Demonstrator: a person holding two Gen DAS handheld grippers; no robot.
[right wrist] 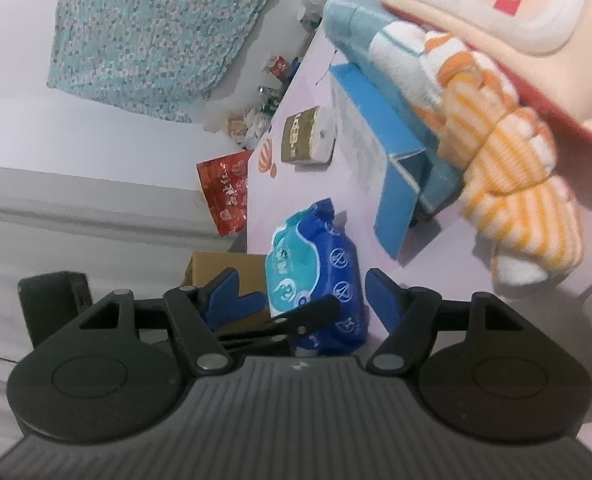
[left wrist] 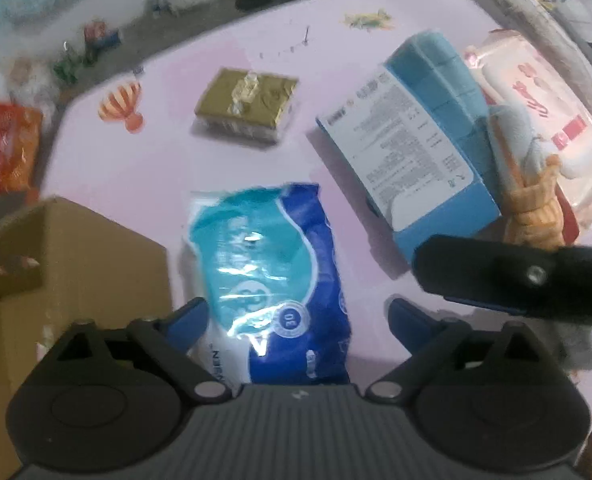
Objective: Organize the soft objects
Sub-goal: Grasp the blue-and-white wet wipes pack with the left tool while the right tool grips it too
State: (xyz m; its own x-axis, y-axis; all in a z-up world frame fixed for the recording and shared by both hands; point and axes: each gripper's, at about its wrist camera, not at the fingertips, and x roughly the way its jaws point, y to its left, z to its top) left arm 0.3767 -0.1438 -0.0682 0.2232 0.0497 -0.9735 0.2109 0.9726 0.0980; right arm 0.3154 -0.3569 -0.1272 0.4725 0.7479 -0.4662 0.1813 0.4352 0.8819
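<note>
A blue and teal wet-wipes pack (left wrist: 268, 264) lies flat on the pink table (left wrist: 136, 172). My left gripper (left wrist: 298, 316) points down over the pack's near end, jaws wide open, one blue fingertip on each side and neither pressing on it. My right gripper (right wrist: 306, 292) comes in from the right, rolled on its side, open and holding nothing; the same wipes pack (right wrist: 316, 264) lies beyond its fingers. One of its black fingers (left wrist: 516, 276) shows in the left wrist view, just right of the pack.
An open cardboard box (left wrist: 56, 280) stands left of the pack. A gold tissue pack (left wrist: 248, 104) lies further back. To the right sit a blue carton (left wrist: 412, 140), an orange-striped cloth bundle (left wrist: 536, 208) and a pink wipes pack (left wrist: 536, 112). A red bag (left wrist: 0, 148) lies off the table's left edge.
</note>
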